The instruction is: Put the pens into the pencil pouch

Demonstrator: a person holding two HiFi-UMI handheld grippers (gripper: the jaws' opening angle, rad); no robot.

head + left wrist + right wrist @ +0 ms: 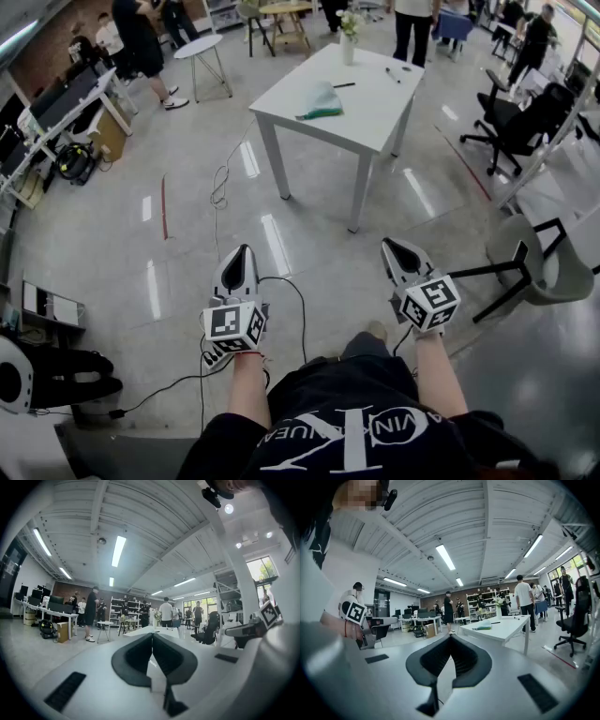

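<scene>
The white table (370, 117) stands well ahead of me across the floor. On it lies a pale teal pencil pouch (321, 101), with one dark pen (343, 85) just beyond it and another pen (392, 75) farther right. My left gripper (240, 251) and right gripper (393, 246) are held out level over the floor, far short of the table, both shut and empty. The right gripper view shows the table (508, 626) and pouch (482, 627) past the shut jaws. The left gripper view shows the table (149, 630) small beyond its shut jaws.
A vase of flowers (349, 37) stands at the table's far end. Black office chairs (511, 117) and a grey chair (548, 267) are on the right. Cables (221, 187) trail over the floor. A round side table (199, 47), desks at left and several people stand behind.
</scene>
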